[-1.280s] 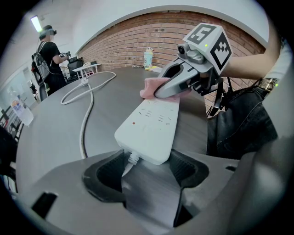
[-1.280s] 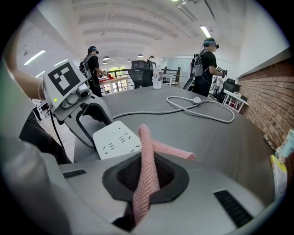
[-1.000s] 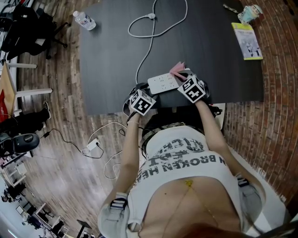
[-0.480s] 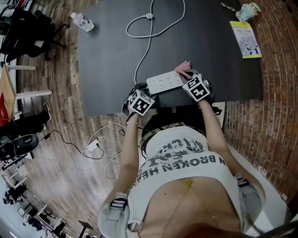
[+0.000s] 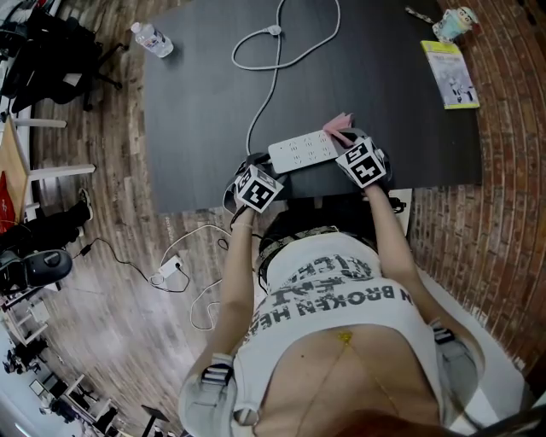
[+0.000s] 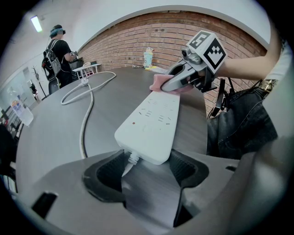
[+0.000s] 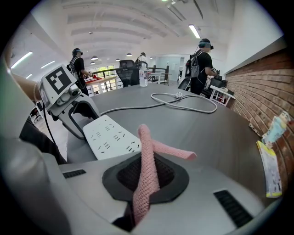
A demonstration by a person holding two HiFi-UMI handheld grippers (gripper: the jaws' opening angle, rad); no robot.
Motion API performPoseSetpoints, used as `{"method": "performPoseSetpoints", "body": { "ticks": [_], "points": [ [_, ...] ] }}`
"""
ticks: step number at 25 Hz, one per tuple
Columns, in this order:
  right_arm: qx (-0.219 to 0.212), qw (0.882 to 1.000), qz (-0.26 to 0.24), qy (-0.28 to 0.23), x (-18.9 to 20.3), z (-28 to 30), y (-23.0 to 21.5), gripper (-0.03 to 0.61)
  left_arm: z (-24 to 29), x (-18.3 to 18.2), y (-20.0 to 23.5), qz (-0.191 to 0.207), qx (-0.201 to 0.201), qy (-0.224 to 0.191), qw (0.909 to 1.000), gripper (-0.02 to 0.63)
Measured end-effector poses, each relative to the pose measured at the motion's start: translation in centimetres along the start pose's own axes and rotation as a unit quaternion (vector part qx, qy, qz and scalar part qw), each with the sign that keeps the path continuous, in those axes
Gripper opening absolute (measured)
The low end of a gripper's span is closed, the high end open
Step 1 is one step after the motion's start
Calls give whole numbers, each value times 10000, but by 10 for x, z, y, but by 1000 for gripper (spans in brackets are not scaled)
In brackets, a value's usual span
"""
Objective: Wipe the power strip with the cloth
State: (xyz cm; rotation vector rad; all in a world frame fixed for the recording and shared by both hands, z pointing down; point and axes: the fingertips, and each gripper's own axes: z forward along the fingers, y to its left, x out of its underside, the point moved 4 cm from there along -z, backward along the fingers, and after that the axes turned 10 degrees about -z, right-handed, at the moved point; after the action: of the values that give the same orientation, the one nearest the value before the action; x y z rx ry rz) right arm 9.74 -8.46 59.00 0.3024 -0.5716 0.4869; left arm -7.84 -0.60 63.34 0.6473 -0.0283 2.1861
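Note:
A white power strip lies near the front edge of the black table; its cable runs off toward the far side. My left gripper is shut on the strip's cable end, one jaw on each side. My right gripper is shut on a pink cloth, which sticks up between its jaws and droops forward. The cloth rests at the strip's far right end. In the right gripper view the strip lies just left of the cloth.
A water bottle lies at the table's far left corner. A yellow booklet and a small figurine sit at the far right. The cable's plug rests mid-table. Another strip and cables lie on the wooden floor.
My right gripper has carried the cloth a little to the right along the strip, toward its right end. The left gripper has stayed on the strip's cable end.

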Motion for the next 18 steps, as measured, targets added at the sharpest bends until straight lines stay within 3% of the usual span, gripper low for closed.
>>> {"method": "performPoseSetpoints", "body": {
  "ticks": [13, 18],
  "points": [
    [384, 9987, 313, 128, 17, -7, -21, 15, -1, -1, 1, 2, 21, -43, 10000, 290],
    [254, 9981, 532, 166, 19, -10, -21, 17, -1, 0, 0, 10, 27, -68, 10000, 288]
  ]
}}
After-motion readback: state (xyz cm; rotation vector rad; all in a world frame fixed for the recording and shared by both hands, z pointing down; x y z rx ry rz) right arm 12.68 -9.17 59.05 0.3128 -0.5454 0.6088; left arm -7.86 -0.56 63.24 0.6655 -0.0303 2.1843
